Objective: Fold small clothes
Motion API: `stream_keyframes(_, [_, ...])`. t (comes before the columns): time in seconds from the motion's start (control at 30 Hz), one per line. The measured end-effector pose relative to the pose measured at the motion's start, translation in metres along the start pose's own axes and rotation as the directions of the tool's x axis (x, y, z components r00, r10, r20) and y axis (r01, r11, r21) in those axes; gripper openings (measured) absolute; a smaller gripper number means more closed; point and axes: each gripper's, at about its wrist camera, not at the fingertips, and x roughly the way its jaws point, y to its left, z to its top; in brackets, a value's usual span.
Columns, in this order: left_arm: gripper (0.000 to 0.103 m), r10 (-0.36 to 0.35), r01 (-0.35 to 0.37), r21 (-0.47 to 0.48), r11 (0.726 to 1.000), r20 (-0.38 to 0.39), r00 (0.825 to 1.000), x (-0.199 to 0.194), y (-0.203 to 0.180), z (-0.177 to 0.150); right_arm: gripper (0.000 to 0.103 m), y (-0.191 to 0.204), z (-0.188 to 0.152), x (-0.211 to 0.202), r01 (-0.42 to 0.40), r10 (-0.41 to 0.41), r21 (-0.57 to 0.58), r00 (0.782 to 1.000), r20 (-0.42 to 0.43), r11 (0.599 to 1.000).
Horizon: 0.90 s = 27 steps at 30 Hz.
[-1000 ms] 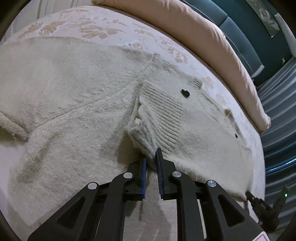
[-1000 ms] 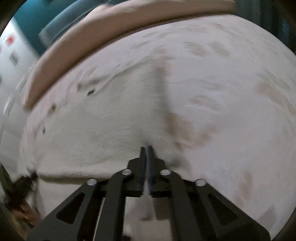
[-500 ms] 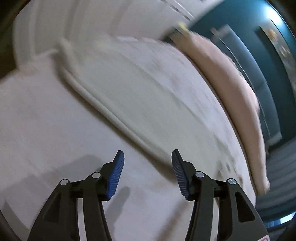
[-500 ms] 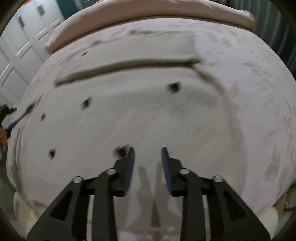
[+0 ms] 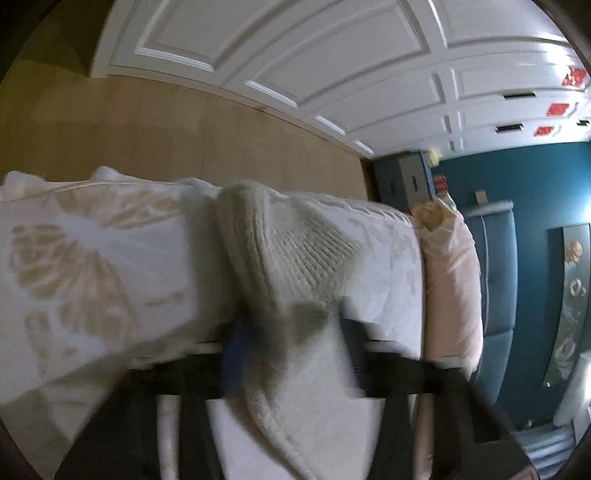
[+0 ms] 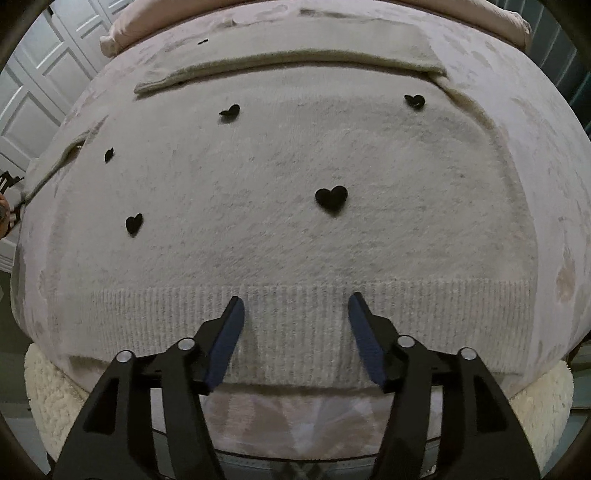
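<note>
Leaf-print bed (image 6: 535, 155), cream heart sweater (image 6: 295, 229) spread flat, pink pillow (image 6: 140, 22)

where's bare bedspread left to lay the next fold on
Bare bedspread runs down the sweater's right edge, and a narrower strip lies between the folded sleeve and the pillow. The middle is wholly covered by the sweater.

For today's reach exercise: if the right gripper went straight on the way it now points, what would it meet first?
Most likely the ribbed hem of the cream sweater spread on the bed: the right gripper points steeply down with its open jaws over that band. How close it hovers is unclear.
</note>
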Motion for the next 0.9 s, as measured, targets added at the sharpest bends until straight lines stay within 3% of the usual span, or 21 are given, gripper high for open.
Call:
stream_keyframes(0.1, [0.008, -0.023, 0.021, 0.1, 0.995, 0.016, 1.0, -0.012, -0.028, -0.009, 0.065, 0.004, 0.001, 0.003, 0.004, -0.004, -0.009, 1.0, -0.001, 1.0])
stream_keyframes(0.2, [0.007, -0.093, 0.086, 0.288, 0.954, 0.011, 0.996, -0.039, -0.087, -0.046, 0.07, 0.009, -0.003, 0.006, -0.001, 0.001, -0.013, 1.0, 0.009, 1.0])
stream_keyframes(0.3, [0.007, -0.178, 0.181, 0.518, 0.836, -0.057, 0.982, -0.064, -0.174, -0.115, 0.071, 0.009, -0.003, 0.005, -0.006, 0.007, -0.012, 1.0, 0.02, 1.0])
stream_keyframes(0.37, [0.007, -0.238, 0.271, 0.65, 0.71, -0.14, 0.961, -0.079, -0.233, -0.182, 0.071, 0.005, -0.005, 0.002, -0.03, 0.03, 0.006, 0.999, 0.033, 1.0])
stream_keyframes(0.4, [0.007, -0.26, 0.316, 0.682, 0.66, -0.188, 0.947, -0.084, -0.253, -0.213, 0.071, 0.002, -0.006, 0.0, -0.047, 0.046, 0.02, 0.998, 0.041, 0.999])
stream_keyframes(0.43, [0.007, -0.277, 0.379, 0.702, 0.602, -0.261, 0.925, -0.087, -0.274, -0.255, 0.071, -0.005, -0.009, -0.006, -0.069, 0.067, 0.043, 0.996, 0.053, 0.997])
stream_keyframes(0.5, [0.008, -0.263, 0.468, 0.707, 0.53, -0.388, 0.883, -0.081, -0.294, -0.339, 0.071, -0.017, -0.012, -0.013, -0.094, 0.087, 0.083, 0.993, 0.076, 0.992])
stream_keyframes(0.57, [0.013, -0.204, 0.489, 0.715, 0.499, -0.452, 0.869, -0.067, -0.291, -0.401, 0.071, -0.027, -0.014, -0.02, -0.101, 0.09, 0.108, 0.991, 0.099, 0.989])
stream_keyframes(0.63, [0.023, -0.099, 0.469, 0.723, 0.507, -0.491, 0.865, -0.044, -0.267, -0.466, 0.071, -0.046, -0.017, -0.028, -0.11, 0.093, 0.138, 0.988, 0.119, 0.984])
stream_keyframes(0.67, [0.033, -0.049, 0.445, 0.727, 0.522, -0.495, 0.868, -0.034, -0.253, -0.488, 0.071, -0.055, -0.019, -0.031, -0.113, 0.094, 0.153, 0.987, 0.129, 0.982])
stream_keyframes(0.73, [0.037, 0.073, 0.355, 0.743, 0.567, -0.474, 0.877, -0.012, -0.209, -0.525, 0.071, -0.075, -0.023, -0.036, -0.114, 0.088, 0.183, 0.986, 0.142, 0.976])
stream_keyframes(0.83, [0.037, 0.17, 0.256, 0.718, 0.648, -0.463, 0.87, 0.0, -0.146, -0.531, 0.071, -0.103, -0.025, -0.042, -0.115, 0.082, 0.217, 0.984, 0.156, 0.969])
stream_keyframes(0.9, [0.037, 0.182, 0.187, 0.697, 0.692, -0.419, 0.889, -0.008, -0.12, -0.51, 0.071, -0.114, -0.022, -0.046, -0.097, 0.06, 0.216, 0.983, 0.176, 0.972])
